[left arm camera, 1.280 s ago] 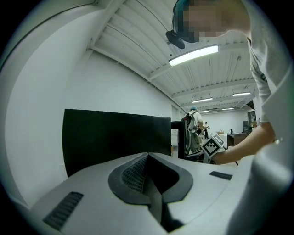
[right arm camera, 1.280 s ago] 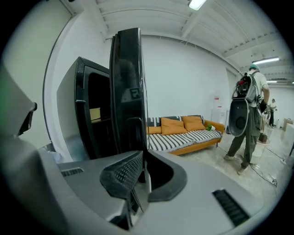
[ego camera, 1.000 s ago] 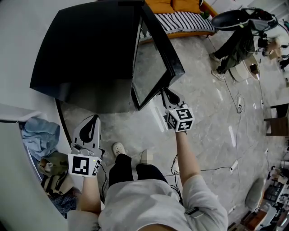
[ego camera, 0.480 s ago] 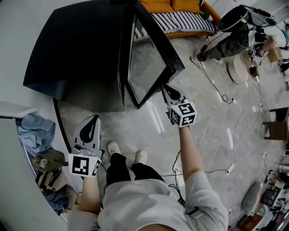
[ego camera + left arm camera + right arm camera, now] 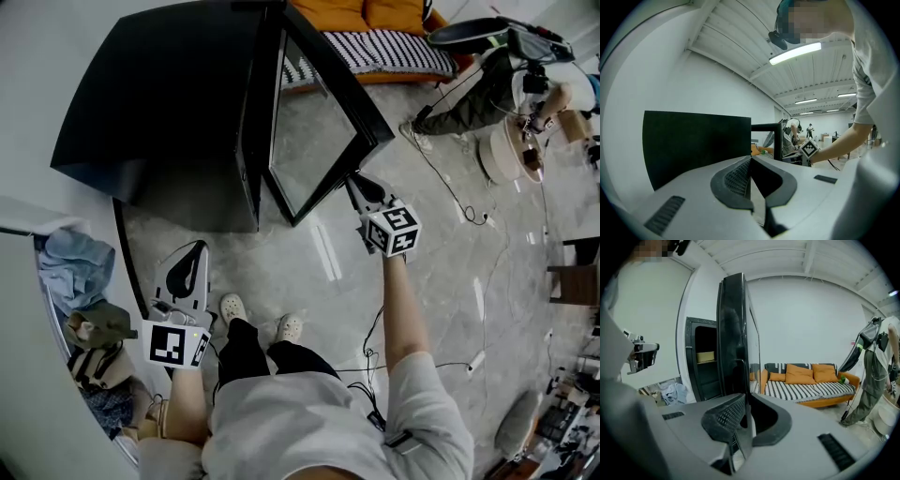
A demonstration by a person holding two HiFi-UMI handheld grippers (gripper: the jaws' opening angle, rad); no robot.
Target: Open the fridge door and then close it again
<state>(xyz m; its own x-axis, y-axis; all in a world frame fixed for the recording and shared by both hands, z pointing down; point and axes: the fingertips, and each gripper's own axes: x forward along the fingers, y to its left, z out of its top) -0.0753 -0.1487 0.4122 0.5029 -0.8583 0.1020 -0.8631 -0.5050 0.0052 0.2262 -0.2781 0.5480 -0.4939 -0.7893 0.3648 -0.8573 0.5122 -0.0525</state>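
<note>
1. The right gripper (image 5: pixel 361 192) (image 5: pixel 746 404) has its jaws drawn together, with only a thin slit between them. The tips rest against the free edge of the fridge door (image 5: pixel 314 141) (image 5: pixel 733 333). Whether they pinch any lip of that edge cannot be made out.
2. The left gripper (image 5: pixel 194 248) (image 5: pixel 750 161) is also closed and holds nothing. It hangs in front of the fridge (image 5: pixel 169 112), well apart from it and on the side away from the door.
3. The fridge is a tall, plain black cabinet standing against a white wall. Its door is a black frame around a glossy panel that mirrors the pale marble floor (image 5: pixel 309 272).
4. The door stands swung well out from the front of the fridge. Its long axis is upright, and its free edge points away from the cabinet toward the right gripper.
5. In the right gripper view the door is almost edge-on, a dark slab whose foot is hidden behind the jaws. Beside it is a narrow slice of dark interior with a pale box on a shelf.
6. In the head view the fridge's inside is hidden by its own top and the door. No handle can be picked out.
7. Beyond the fridge, past the door, is a striped sofa (image 5: pixel 384 42) (image 5: pixel 806 380) with orange cushions.
8. A heap of clothes (image 5: pixel 80 281) lies to the other side of the fridge, partly cut off.
</note>
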